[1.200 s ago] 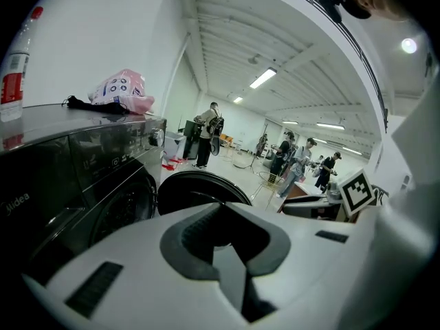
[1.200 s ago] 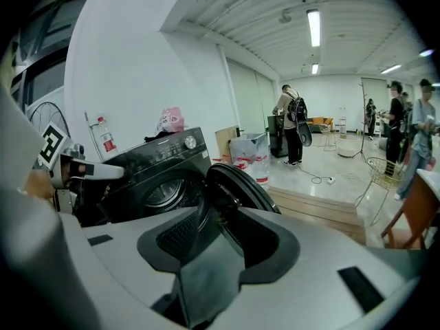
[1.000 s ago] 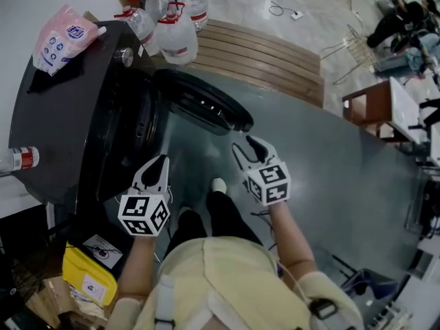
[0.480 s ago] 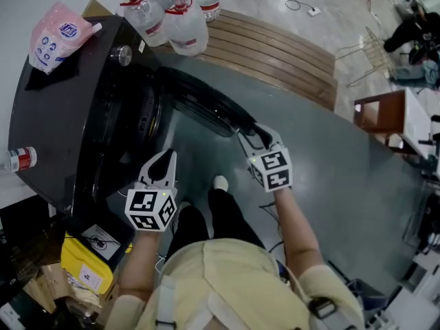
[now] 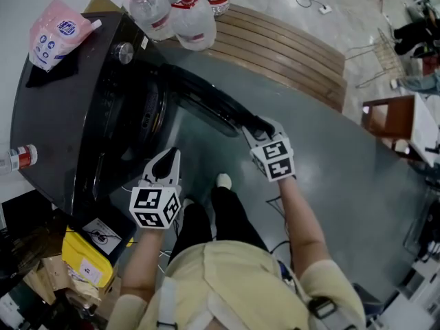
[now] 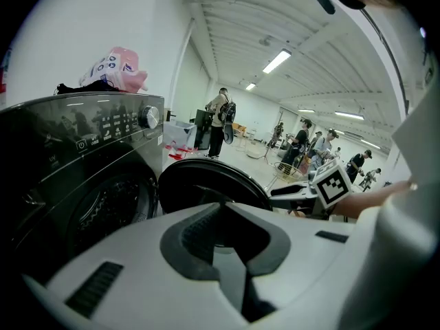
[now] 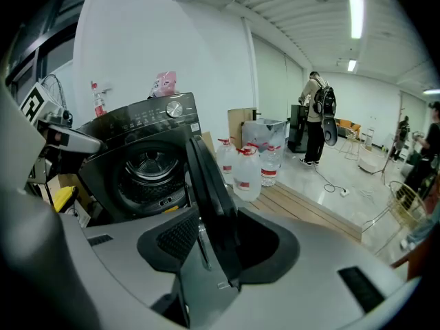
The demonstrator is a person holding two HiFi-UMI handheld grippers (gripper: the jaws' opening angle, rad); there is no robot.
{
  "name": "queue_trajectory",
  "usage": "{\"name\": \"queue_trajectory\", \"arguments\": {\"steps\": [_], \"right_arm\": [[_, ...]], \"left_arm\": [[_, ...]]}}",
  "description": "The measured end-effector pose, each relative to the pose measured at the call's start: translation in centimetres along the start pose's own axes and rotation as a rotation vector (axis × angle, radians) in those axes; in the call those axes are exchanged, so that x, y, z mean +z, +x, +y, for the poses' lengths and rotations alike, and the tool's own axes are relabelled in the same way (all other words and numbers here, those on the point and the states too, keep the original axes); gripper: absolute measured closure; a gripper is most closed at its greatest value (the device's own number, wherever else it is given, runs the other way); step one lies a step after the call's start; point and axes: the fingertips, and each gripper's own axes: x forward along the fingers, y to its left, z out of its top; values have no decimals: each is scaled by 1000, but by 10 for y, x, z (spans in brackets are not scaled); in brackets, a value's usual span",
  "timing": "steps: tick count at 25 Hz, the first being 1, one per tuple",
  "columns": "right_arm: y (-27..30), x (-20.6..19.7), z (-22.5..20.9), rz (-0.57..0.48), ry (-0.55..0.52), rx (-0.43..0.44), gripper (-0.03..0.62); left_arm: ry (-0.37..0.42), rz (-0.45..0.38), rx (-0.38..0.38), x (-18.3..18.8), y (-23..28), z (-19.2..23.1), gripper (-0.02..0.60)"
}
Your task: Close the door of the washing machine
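Left claw, at 9 o'clock in the head view, is spread and empty. Right claw, at 2 o'clock, has advanced and now straddles, jaws apart, the free edge of the door. The door stands wide open from the washing machine, so closing can probably begin.

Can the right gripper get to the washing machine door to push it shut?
Probably yes. The right gripper is at the free edge of the open door, which sits between its open jaws, and nothing stands in the way.
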Motion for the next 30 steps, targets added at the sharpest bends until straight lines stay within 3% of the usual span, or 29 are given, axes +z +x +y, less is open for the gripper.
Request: {"name": "queue_trajectory", "arguments": {"steps": [14, 30], "right_arm": [[20, 4, -7, 20, -62, 55, 441], [16, -7, 12, 50, -77, 43, 441]], "left_arm": [[-7, -3, 42, -3, -4, 11, 561], [-64, -35, 81, -25, -41, 30, 561]]}}
